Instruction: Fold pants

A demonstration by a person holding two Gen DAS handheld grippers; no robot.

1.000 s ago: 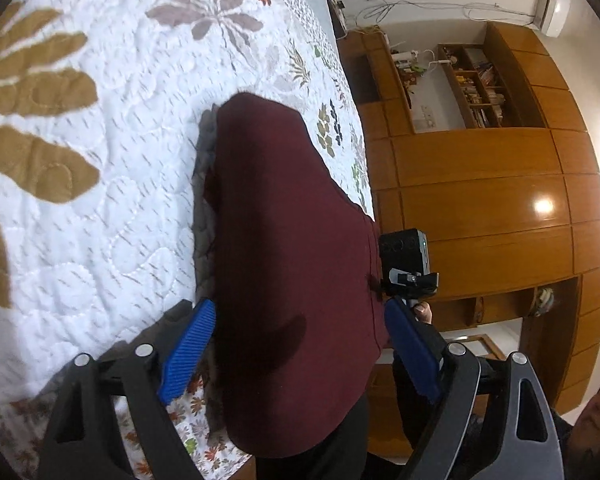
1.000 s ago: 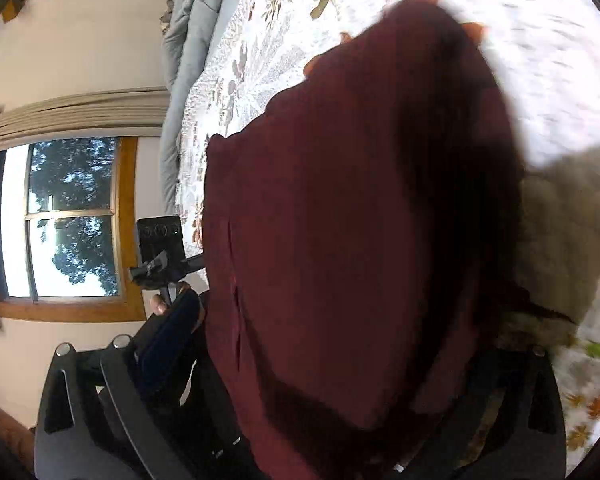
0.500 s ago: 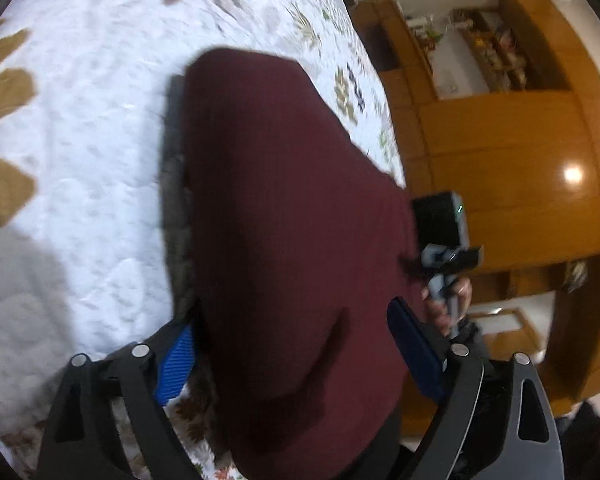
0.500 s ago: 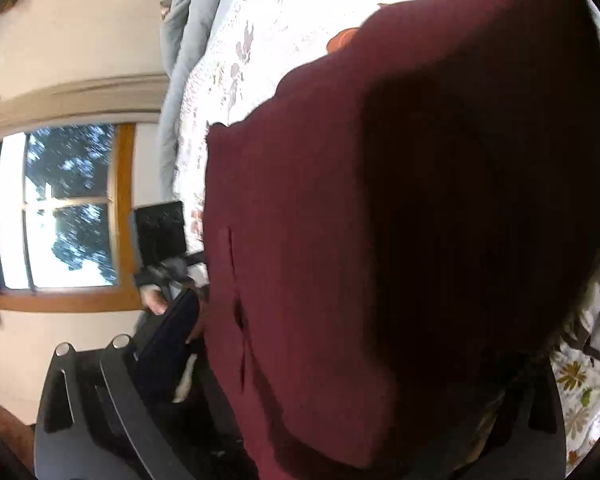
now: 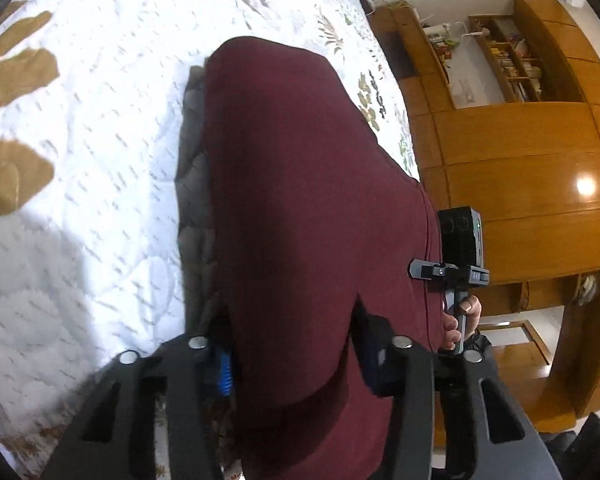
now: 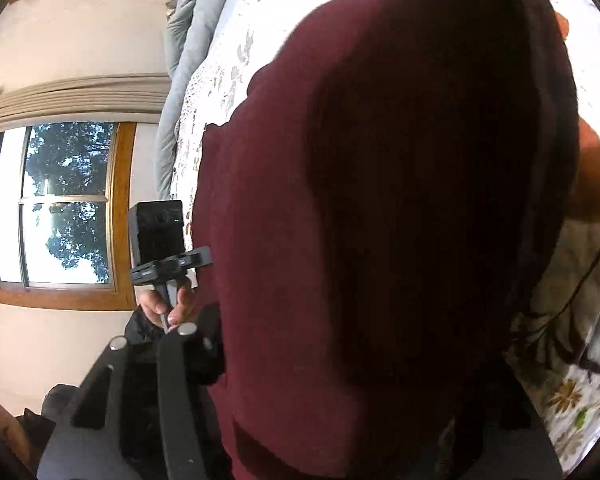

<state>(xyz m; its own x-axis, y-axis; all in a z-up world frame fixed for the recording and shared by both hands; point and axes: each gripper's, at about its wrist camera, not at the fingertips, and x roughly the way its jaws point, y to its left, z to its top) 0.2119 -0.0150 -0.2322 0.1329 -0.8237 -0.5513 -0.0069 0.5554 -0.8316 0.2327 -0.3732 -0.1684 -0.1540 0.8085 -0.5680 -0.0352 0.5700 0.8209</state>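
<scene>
Left tongs [image 5: 296, 360] clenched on the near edge of the maroon pants [image 5: 308, 208], blue pads [image 5: 222, 368] pressed in close against the cloth on both sides; a second ago spread wide with the fabric loose between, now narrowed onto it. Right tongs [image 6: 340, 380] mostly buried under the same cloth: only the left-hand finger [image 6: 172, 380] visible, the other hidden, so cannot tell whether gripping or released. Seen from the left wrist view, though, right tongs [image 5: 458, 248] sitting at the far side edge of the pants, with the holding hand [image 5: 460, 320] just below.

Pants draped up from the tongs and out over the bed, far end resting on the white quilt [image 5: 100, 160] with its brown and grey leaf print. Compared with half a second ago, less blur and the cloth lying a little further from the left lens, more quilt showing around it. In the right view, cloth filling more of the frame than a second ago.

Beyond: wooden wardrobe wall [image 5: 520, 160] to the right in the left view; window [image 6: 64, 204] and grey duvet [image 6: 188, 40] in the right view.
</scene>
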